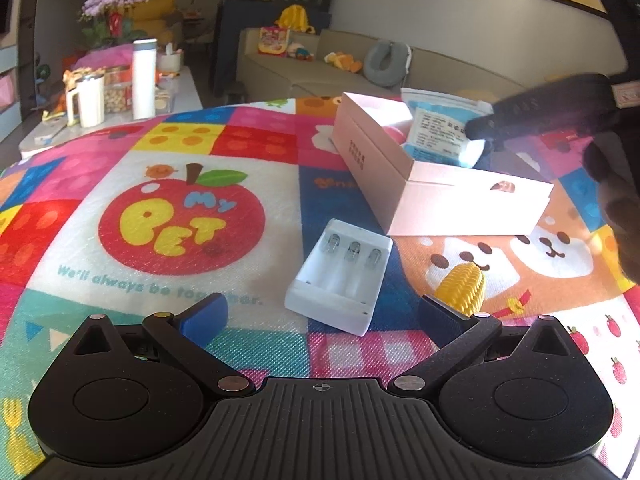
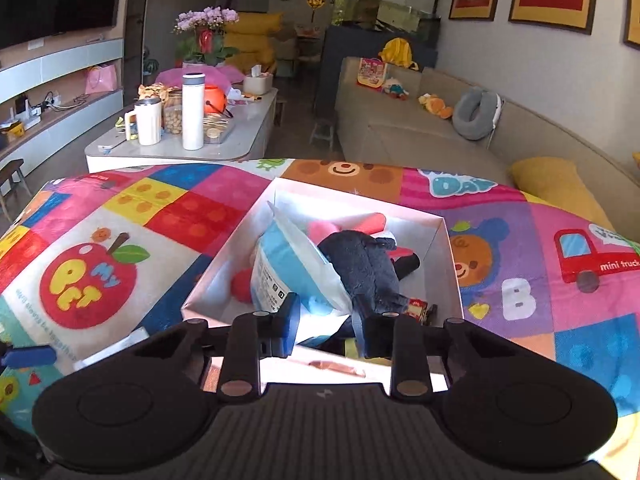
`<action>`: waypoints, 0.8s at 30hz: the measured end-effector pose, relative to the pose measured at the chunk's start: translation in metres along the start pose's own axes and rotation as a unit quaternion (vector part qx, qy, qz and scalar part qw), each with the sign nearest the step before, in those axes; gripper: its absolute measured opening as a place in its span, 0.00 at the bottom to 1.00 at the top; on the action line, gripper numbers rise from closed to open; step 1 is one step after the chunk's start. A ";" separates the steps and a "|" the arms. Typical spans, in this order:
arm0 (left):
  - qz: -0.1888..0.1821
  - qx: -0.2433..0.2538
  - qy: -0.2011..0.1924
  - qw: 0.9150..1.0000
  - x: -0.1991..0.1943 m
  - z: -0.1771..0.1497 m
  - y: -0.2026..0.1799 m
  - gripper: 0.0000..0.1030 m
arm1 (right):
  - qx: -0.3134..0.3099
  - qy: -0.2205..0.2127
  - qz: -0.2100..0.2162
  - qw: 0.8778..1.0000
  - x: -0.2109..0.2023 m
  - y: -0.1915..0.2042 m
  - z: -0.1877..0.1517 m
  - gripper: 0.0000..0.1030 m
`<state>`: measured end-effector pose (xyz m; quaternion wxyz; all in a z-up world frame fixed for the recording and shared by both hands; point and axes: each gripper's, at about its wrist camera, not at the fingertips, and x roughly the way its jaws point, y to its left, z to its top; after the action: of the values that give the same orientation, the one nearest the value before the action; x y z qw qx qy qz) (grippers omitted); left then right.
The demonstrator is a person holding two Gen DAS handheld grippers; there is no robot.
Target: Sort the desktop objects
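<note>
A pale pink open box (image 1: 460,204) stands on the colourful mat; in the right wrist view its wall (image 2: 224,264) shows, with a dark plush toy (image 2: 368,268) and red-pink items inside. My right gripper (image 2: 326,330) hovers over the box, jaws narrowly apart around the lower end of a blue-white packet (image 2: 288,268); it shows as a blurred dark shape (image 1: 540,114) in the left wrist view, at the packet (image 1: 440,128). My left gripper (image 1: 324,316) is open and empty above a white battery charger (image 1: 340,276). A yellow ridged toy (image 1: 462,286) lies by its right finger.
The mat (image 1: 160,160) covers the table. Behind stand a side table with a white bottle (image 2: 193,112) and mug (image 2: 148,122), and a beige sofa (image 2: 420,128) with toys and a grey neck pillow.
</note>
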<state>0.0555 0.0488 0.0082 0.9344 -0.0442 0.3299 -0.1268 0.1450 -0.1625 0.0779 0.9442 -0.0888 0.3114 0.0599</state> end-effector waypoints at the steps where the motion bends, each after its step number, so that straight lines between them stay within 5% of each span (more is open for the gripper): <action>1: 0.001 0.000 0.000 1.000 0.000 0.000 0.000 1.00 | 0.013 -0.003 0.004 1.000 0.008 -0.004 0.007 0.27; 7: 0.003 -0.001 0.001 1.000 0.000 0.000 0.000 1.00 | 0.118 0.031 0.047 0.991 0.058 -0.028 0.042 0.27; 13: 0.002 -0.005 0.000 1.000 0.000 0.000 0.000 1.00 | 0.040 0.036 0.009 0.999 0.075 0.007 0.052 0.31; 18: 0.002 -0.012 -0.003 1.000 -0.002 0.000 0.003 1.00 | 0.016 0.074 0.034 0.997 0.055 0.000 0.036 0.36; 24: 0.000 -0.014 -0.003 1.000 -0.001 0.001 0.004 1.00 | 0.034 0.032 0.033 0.998 0.008 -0.030 0.014 0.54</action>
<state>0.0557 0.0528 0.0089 0.9346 -0.0579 0.3293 -0.1215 0.1646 -0.1886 0.0879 0.9337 -0.0483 0.3461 0.0779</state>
